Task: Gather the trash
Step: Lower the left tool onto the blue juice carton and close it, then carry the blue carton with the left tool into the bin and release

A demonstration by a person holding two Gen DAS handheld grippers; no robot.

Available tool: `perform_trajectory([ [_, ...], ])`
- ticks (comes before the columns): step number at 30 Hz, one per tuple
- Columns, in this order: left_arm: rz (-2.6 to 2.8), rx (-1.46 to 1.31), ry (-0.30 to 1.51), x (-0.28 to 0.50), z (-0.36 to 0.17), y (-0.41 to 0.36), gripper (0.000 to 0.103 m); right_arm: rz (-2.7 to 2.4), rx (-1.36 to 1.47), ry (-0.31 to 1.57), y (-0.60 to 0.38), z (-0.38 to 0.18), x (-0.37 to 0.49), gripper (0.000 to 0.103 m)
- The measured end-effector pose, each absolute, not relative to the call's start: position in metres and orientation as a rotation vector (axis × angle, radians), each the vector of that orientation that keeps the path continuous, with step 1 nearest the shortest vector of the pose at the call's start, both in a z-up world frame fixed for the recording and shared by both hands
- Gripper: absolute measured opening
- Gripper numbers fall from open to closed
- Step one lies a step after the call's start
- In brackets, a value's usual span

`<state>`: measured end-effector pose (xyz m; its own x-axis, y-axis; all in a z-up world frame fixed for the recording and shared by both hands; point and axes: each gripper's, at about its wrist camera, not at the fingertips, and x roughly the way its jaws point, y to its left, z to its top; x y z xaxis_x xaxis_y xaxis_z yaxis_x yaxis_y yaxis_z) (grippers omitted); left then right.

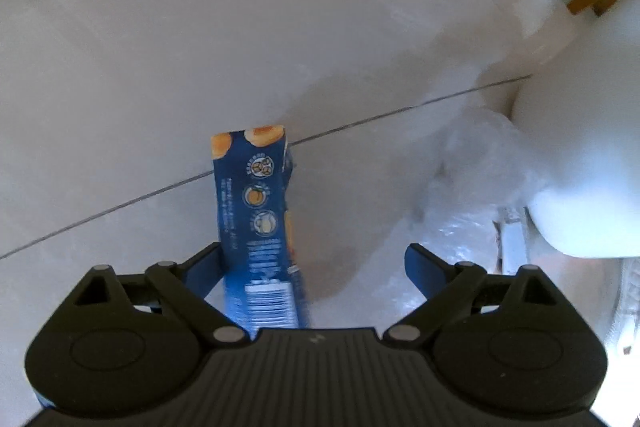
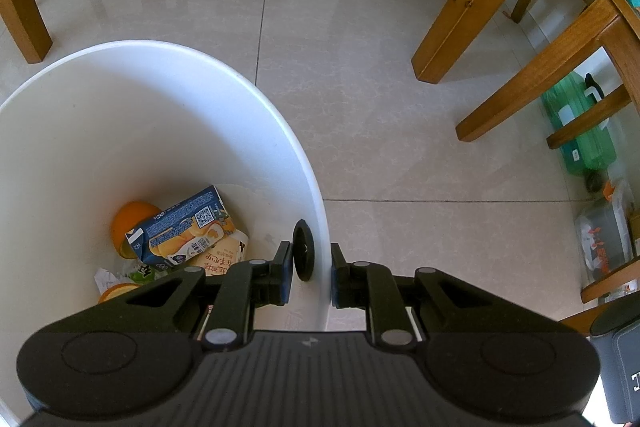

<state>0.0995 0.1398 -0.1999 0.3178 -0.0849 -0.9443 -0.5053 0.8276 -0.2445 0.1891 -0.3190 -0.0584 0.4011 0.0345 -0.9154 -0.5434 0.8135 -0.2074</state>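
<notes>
Beside the white bin, right fingers pinch its rim; left fingers gape around a blue carton.

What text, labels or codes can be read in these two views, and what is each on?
No text is legible enough to quote.
Floor carton: barcode and white print, blurred.
Carton in the bin: QR code and small print, too small.
Beige pack under it: red Chinese characters, upside down and partly hidden, unreadable.
Grey case: white mark, cut off at the edge.
</notes>
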Motion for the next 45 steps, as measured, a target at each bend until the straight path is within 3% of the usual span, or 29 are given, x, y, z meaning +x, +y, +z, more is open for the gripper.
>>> perform_trajectory([
  [7,0.489,-0.478,1.174,0.097,-0.19,0.137,0.092,0.38,-0.542,1.102,-0.316,-0.06,0.188,0.022],
  [9,0.512,-0.478,1.161,0.098,-0.189,0.138,0.084,0.379,-0.542,1.102,-0.316,-0.06,0.188,0.022],
  [11,0.524,-0.487,1.163,0.097,-0.19,0.136,0.068,0.382,-0.544,1.101,-0.316,-0.06,0.188,0.022],
  [23,0.524,-0.483,1.15,0.091,-0.192,0.122,0.031,0.384,-0.547,1.099,-0.315,-0.06,0.188,0.022],
  [37,0.512,-0.53,1.125,0.094,-0.184,0.121,0.031,0.387,-0.552,1.098,-0.314,-0.06,0.187,0.022],
  [45,0.457,-0.541,1.096,0.093,-0.12,0.111,0.031,0.382,-0.539,1.106,-0.315,-0.06,0.188,0.022],
])
